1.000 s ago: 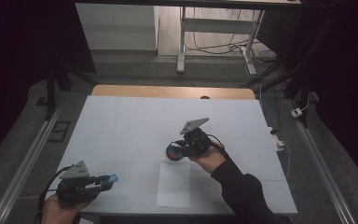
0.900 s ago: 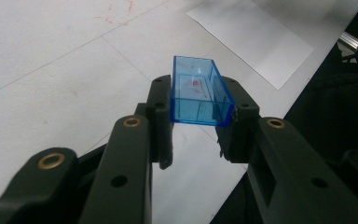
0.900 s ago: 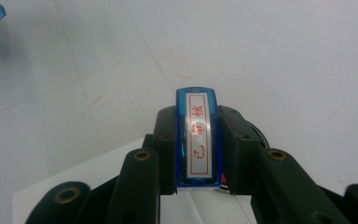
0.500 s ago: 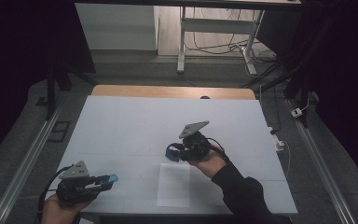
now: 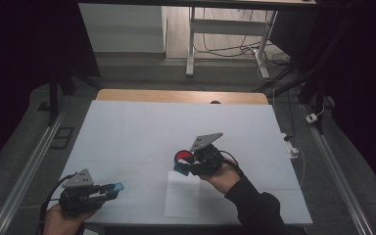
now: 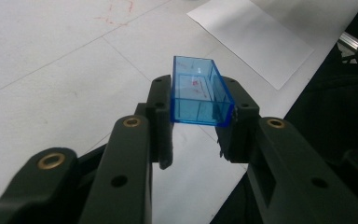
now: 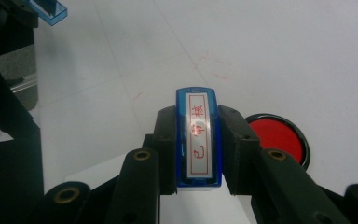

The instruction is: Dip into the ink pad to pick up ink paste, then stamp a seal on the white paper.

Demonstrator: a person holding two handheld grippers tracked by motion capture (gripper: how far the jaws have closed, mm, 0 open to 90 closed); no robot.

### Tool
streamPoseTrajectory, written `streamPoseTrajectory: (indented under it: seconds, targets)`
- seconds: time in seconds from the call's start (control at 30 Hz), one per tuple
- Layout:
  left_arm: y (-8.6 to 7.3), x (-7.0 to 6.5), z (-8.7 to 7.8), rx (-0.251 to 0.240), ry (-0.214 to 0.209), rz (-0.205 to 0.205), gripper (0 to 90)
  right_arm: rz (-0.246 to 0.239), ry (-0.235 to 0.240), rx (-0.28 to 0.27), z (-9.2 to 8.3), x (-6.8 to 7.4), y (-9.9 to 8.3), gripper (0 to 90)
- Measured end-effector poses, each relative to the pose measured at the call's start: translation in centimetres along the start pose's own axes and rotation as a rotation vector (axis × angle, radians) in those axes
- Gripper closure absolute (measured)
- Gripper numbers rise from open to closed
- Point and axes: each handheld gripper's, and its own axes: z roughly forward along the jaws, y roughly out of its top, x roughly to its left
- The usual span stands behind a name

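My left gripper (image 5: 111, 190) (image 6: 198, 119) sits at the table's front left corner, shut on a clear blue plastic cap (image 6: 198, 93) (image 5: 117, 187) whose hollow side faces up. My right gripper (image 5: 183, 165) (image 7: 198, 149) hovers near the middle of the table, shut on a blue stamp (image 7: 198, 140) (image 5: 180, 167) with a white label bearing red characters. A round red ink pad (image 5: 183, 156) (image 7: 276, 136) in a black case lies on the table just beyond the right gripper. A white sheet of paper (image 5: 183, 196) (image 6: 251, 35) lies under and in front of the right hand.
The white table top (image 5: 137, 132) carries faint red ink marks (image 7: 216, 65). A wooden strip (image 5: 181, 96) runs along its far edge. Metal rails (image 5: 27, 171) flank both sides, and cables and a desk frame (image 5: 191, 44) stand on the floor beyond.
My right gripper with the stamp has drifted right and slightly toward the front, uncovering the red ink pad. The left gripper has stayed put.
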Motion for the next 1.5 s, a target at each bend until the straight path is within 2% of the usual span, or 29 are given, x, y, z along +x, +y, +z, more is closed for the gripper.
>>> streamPoseTrajectory:
  seconds: [0.47, 0.7, 0.9, 1.07, 1.5]
  targets:
    - [0.0, 0.0, 0.0, 0.0, -0.001, 0.002, 69.0, -0.018, 0.02, 0.003, -0.8, 1.6, -1.0, 69.9]
    - [0.0, -0.1, 0.0, 0.004, 0.002, 0.01, 69.0, -0.012, 0.021, 0.009, -1.1, 2.3, -1.5, 69.9]
    - [0.0, -0.1, 0.0, 0.006, 0.003, 0.011, 69.0, -0.033, 0.02, 0.02, -1.3, 2.7, -2.1, 69.9]
    - [0.0, -0.1, 0.0, 0.006, 0.002, 0.011, 69.0, -0.04, 0.018, 0.038, -1.0, 2.9, -2.4, 69.8]
    - [0.0, -0.2, 0.1, 0.007, 0.002, 0.013, 69.0, -0.044, 0.005, 0.081, 0.7, 2.4, -3.2, 69.9]
